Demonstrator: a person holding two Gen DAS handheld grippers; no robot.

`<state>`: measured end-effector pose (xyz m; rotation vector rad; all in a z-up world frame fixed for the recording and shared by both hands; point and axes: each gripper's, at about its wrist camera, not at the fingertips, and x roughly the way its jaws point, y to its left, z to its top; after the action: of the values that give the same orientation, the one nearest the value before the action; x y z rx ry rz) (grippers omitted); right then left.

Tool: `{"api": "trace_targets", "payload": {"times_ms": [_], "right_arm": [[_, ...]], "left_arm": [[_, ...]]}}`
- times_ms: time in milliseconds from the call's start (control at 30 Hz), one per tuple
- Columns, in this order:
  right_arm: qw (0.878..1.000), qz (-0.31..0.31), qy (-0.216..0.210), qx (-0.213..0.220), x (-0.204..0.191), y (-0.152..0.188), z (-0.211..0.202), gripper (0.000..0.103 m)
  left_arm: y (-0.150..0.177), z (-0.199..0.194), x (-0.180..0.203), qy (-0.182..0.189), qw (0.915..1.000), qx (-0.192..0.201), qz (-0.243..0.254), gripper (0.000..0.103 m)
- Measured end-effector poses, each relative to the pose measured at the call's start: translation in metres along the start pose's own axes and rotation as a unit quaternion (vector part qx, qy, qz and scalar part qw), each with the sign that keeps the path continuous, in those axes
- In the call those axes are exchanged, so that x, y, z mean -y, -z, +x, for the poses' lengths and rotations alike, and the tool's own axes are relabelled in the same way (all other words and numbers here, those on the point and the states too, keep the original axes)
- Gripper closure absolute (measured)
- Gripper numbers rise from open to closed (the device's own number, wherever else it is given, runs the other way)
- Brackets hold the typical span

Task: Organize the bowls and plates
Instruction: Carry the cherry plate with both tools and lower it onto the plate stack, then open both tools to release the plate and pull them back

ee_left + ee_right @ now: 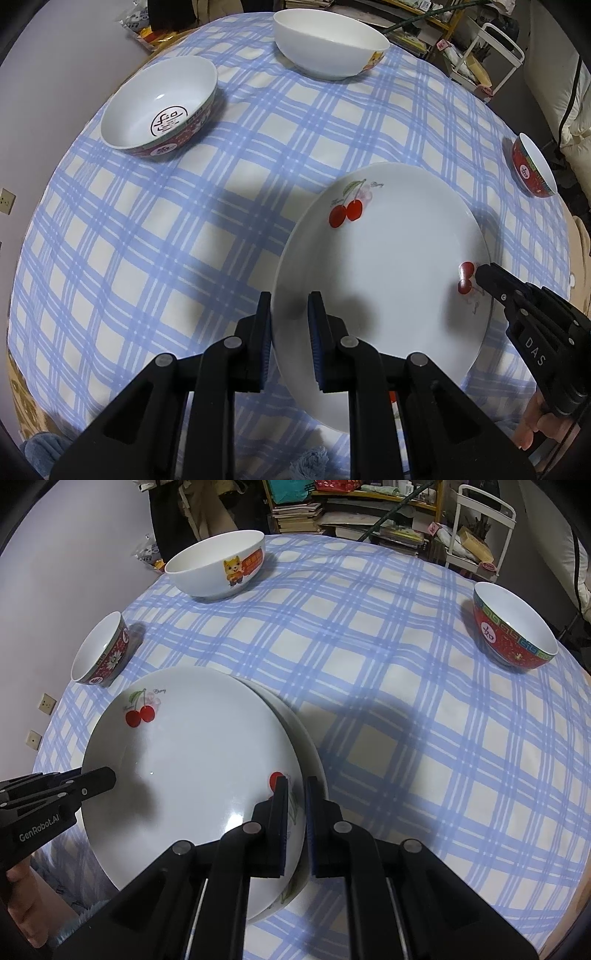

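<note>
A glossy white plate with red cherry prints sits in the lower right of the left wrist view, round and shallow. In the right wrist view it lies lower left, and the rim of a second plate peeks out from under its right side. The left gripper has its blue-padded fingers astride the plate's left rim, one pad outside and one over the inner face, clamped on that edge. The right gripper pinches the opposite rim beside a cherry print, its pads nearly together on the thin edge.

The tablecloth is soft blue-and-cream check, smooth, with dark shadows from the tools. A red-patterned bowl stands at upper left in the left view, a plain white bowl with a cartoon cat at the top, and a smaller red bowl at the far right edge of the cloth. All three sit well apart from the plates.

Open cloth stretches across the middle and right of the right wrist view. Beyond the table's far edge are cluttered shelves and a white rack.
</note>
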<state>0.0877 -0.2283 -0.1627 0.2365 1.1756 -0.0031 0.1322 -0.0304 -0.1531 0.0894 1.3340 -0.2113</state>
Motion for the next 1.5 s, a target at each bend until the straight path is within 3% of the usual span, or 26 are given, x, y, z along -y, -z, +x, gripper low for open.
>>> {"api": "trace_targets", "payload": {"times_ms": [500,667,1067,1167,1233,1367,1433,1500], "right_arm": [[1.000,-0.014,0.023,0.012,-0.004,0.002,-0.007,0.092],[0.999,-0.016,0.041,0.022,-0.003,0.004,-0.011,0.090],[0.998,0.011,0.025,0.050,0.008,0.002,-0.034,0.088],[0.998,0.015,0.021,0.061,0.010,-0.003,-0.042,0.073],[0.997,0.018,0.023,0.070,0.011,-0.007,-0.047,0.058],[0.996,0.029,0.020,0.080,0.013,-0.019,-0.056,0.044],[0.996,0.027,0.022,0.083,0.012,-0.028,-0.058,0.029],[0.995,0.022,0.022,0.091,0.010,-0.037,-0.061,0.024]], "left_arm": [[0.010,0.003,0.006,-0.016,0.9998,-0.008,0.010,0.086],[0.014,-0.002,0.013,-0.018,0.9996,0.002,0.022,0.086],[0.007,-0.033,0.011,-0.041,0.9979,0.042,0.028,0.085],[-0.002,-0.041,0.006,-0.043,0.9978,0.047,0.018,0.084],[-0.010,-0.050,0.003,-0.052,0.9967,0.059,0.018,0.084],[-0.028,-0.067,-0.002,-0.058,0.9952,0.077,0.017,0.081],[-0.038,-0.073,-0.007,-0.053,0.9953,0.080,0.012,0.079],[-0.050,-0.079,-0.009,-0.060,0.9939,0.091,0.010,0.077]]}}
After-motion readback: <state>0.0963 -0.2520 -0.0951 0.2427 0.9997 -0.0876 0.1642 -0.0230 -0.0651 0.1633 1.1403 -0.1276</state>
